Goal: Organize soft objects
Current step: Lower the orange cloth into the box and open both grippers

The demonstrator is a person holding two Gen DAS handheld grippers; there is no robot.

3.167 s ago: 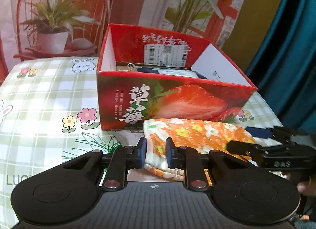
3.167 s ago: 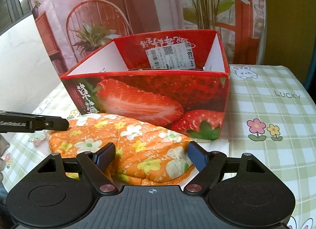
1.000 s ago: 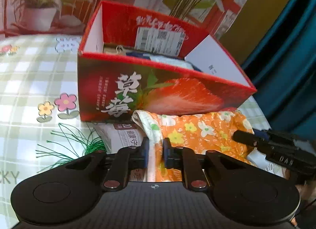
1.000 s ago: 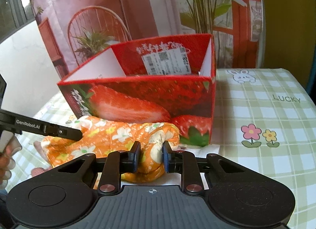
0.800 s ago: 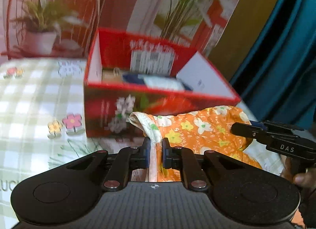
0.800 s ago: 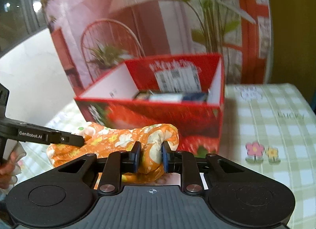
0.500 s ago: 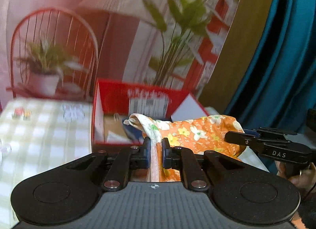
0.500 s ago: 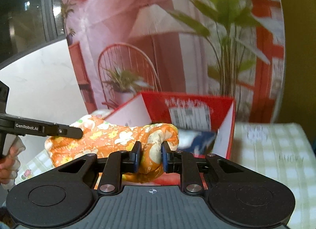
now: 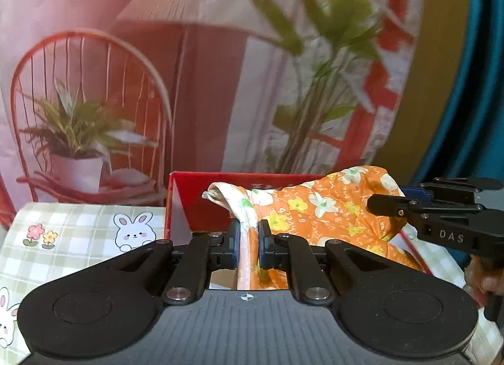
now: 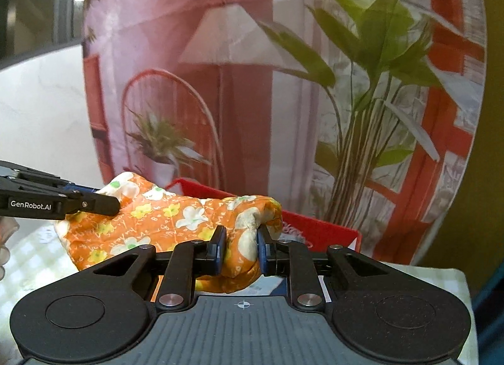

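An orange cloth with white and yellow flowers (image 9: 318, 210) hangs in the air between both grippers, above the red strawberry box (image 9: 195, 204). My left gripper (image 9: 249, 243) is shut on the cloth's pale left edge. My right gripper (image 10: 241, 250) is shut on a thick bunched fold at the cloth's (image 10: 163, 223) other end. Each gripper shows in the other's view: the right one (image 9: 400, 202) at the far right, the left one (image 10: 94, 199) at the far left. Most of the box (image 10: 318, 228) is hidden behind cloth and grippers.
The table wears a green checked cloth with rabbits and flowers (image 9: 78, 229). Behind the box hangs a printed backdrop showing a red chair, a potted plant (image 9: 75, 144) and a lamp. A teal curtain (image 9: 482, 112) hangs at the right. A hand (image 9: 485, 280) holds the right gripper's handle.
Both grippers have risen with the cloth, lifting it off the table from in front of the box to above the box's rim. The view now shows mostly the backdrop.
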